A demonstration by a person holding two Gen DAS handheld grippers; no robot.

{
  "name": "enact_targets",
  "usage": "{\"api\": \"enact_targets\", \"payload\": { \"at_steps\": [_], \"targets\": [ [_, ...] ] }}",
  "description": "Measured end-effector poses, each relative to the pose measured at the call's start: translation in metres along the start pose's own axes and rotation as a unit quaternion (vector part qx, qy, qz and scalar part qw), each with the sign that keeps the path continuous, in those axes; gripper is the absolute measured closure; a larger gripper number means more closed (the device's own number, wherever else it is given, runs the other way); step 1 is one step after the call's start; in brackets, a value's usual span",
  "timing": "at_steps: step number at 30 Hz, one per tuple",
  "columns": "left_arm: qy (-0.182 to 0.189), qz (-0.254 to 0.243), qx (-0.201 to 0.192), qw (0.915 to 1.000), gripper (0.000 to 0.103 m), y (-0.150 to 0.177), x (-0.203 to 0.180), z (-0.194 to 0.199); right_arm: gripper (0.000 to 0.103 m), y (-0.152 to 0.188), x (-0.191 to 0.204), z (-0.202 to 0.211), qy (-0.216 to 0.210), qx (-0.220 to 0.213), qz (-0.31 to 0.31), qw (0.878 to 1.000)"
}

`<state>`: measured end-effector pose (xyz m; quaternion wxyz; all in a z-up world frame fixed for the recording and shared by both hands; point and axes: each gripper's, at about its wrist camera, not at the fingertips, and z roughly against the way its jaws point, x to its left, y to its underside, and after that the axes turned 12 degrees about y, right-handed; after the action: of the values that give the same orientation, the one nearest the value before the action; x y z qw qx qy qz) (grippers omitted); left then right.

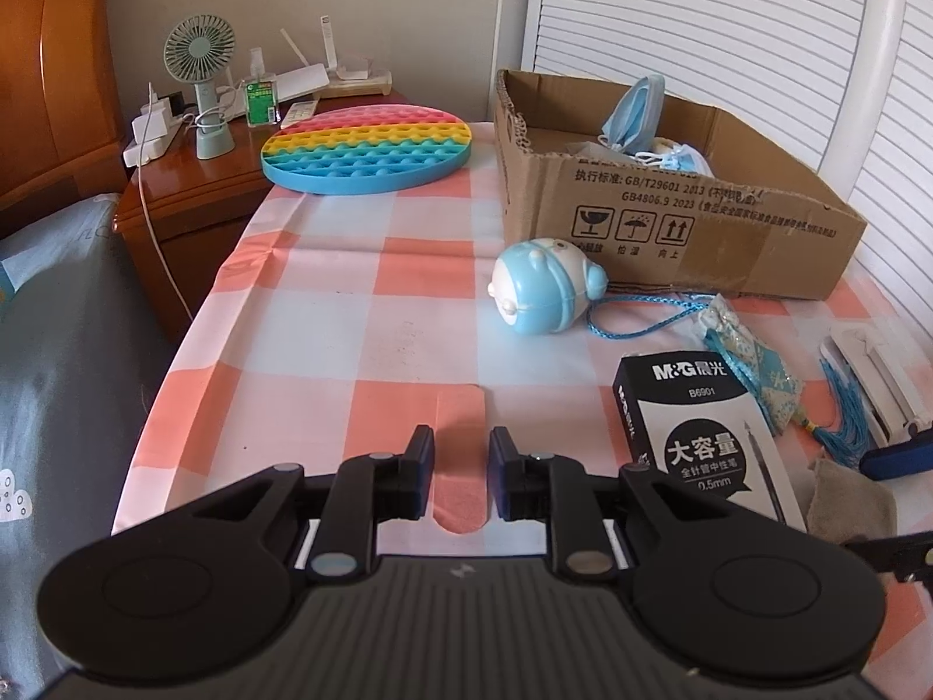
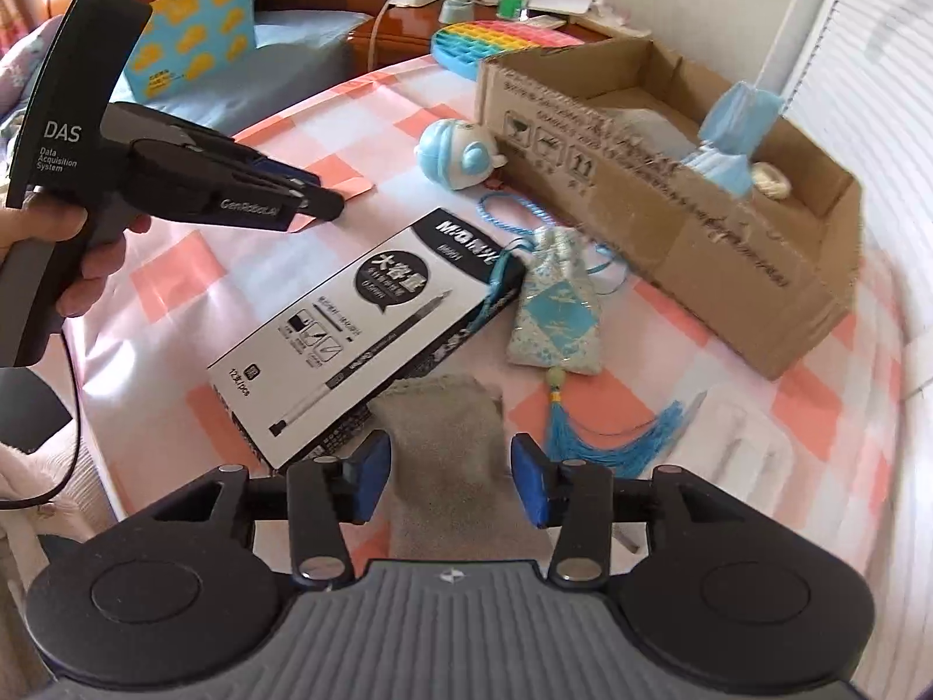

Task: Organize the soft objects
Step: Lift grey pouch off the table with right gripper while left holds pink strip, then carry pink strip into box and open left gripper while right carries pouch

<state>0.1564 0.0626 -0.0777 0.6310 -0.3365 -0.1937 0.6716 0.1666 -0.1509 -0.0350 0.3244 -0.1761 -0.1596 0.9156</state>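
Observation:
A grey sock (image 2: 443,437) lies on the checked tablecloth between the open fingers of my right gripper (image 2: 452,481); its edge shows in the left wrist view (image 1: 851,501). A blue patterned sachet (image 2: 554,309) with a tassel lies just beyond it, also seen in the left wrist view (image 1: 758,367). The cardboard box (image 1: 670,221) holds blue face masks (image 1: 635,111); it shows at the right in the right wrist view (image 2: 700,245). My left gripper (image 1: 460,466) is open and empty over the cloth, seen from the side in the right wrist view (image 2: 315,198).
A black and white pen box (image 2: 361,326) lies left of the sock. A blue and white toy (image 1: 542,286) with a cord sits before the box. A rainbow pop mat (image 1: 367,149) lies at the far end. A nightstand (image 1: 192,175) with a fan stands behind.

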Motion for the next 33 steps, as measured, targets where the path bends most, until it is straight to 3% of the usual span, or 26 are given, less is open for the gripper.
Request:
{"api": "enact_targets", "payload": {
  "at_steps": [9, 11, 13, 15, 19, 33],
  "targets": [
    [-0.011, 0.002, 0.000, 0.9999, 0.075, -0.002, 0.001, -0.002, 0.055, 0.010, 0.007, -0.008, 0.012, -0.012, 0.017, 1.000],
    [-0.014, -0.002, 0.003, 0.9999, 0.065, -0.002, -0.003, -0.002, 0.057, 0.011, 0.007, -0.007, 0.017, -0.015, 0.016, 1.000],
    [-0.008, -0.005, 0.004, 0.9999, 0.063, 0.000, -0.007, -0.002, 0.059, 0.011, 0.006, -0.006, 0.016, -0.017, 0.014, 1.000],
    [-0.012, -0.011, 0.003, 0.9999, 0.065, 0.001, -0.009, -0.003, 0.062, 0.012, 0.006, -0.005, 0.019, -0.020, 0.015, 1.000],
    [-0.005, -0.013, 0.001, 0.9999, 0.086, 0.001, -0.007, -0.002, 0.068, 0.013, 0.005, -0.004, 0.022, -0.024, 0.010, 0.999],
    [0.027, -0.060, 0.020, 0.9976, 0.087, -0.006, -0.006, 0.019, 0.072, 0.011, -0.002, 0.014, 0.023, -0.035, -0.019, 0.999]
  ]
}}
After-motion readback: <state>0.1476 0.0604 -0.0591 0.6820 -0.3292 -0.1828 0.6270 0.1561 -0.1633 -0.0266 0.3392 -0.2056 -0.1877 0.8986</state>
